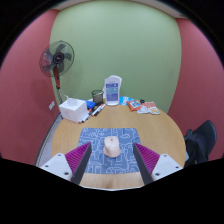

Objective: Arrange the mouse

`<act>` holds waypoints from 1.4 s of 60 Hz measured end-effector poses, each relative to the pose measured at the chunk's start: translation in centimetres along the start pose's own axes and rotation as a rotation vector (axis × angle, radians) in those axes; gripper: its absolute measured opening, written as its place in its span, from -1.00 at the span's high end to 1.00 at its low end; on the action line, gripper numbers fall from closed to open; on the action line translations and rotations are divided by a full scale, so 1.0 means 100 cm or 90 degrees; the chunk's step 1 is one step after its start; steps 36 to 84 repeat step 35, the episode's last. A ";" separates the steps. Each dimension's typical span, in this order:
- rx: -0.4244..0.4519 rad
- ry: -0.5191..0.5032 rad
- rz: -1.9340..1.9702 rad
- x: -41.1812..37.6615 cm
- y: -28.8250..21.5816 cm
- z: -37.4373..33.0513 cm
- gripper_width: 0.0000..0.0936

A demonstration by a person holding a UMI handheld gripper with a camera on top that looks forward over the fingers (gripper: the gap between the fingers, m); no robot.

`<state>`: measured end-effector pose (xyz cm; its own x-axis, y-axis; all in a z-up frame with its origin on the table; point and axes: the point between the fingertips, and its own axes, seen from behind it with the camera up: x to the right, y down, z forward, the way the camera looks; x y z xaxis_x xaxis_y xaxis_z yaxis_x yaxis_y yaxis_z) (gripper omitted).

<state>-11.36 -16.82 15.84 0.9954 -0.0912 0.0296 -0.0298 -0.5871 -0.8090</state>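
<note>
One mouse, pale and rounded, is seen resting on a blue patterned mat at the near end of the wooden surface. The tongs are held wide, with the mouse standing between the two pads, a clear gap showing at either side, so nothing is gripped at present. Beyond the mouse, at the far end of the surface, a white box is set to the left, with a white jug-like container behind it and some small packets off to the right. A standing fan is seen further back from the mouse, against the wall.

As for progress, the approach looks finished and the grasp not yet made: the mouse is bracketed, but closing, lifting and placing are all judged still to be done.
</note>
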 end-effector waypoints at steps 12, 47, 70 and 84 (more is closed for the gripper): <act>0.009 -0.002 -0.003 -0.003 0.017 -0.085 -0.80; 0.012 -0.007 -0.024 -0.007 0.053 -0.166 -0.80; 0.012 -0.007 -0.024 -0.007 0.053 -0.166 -0.80; 0.012 -0.007 -0.024 -0.007 0.053 -0.166 -0.80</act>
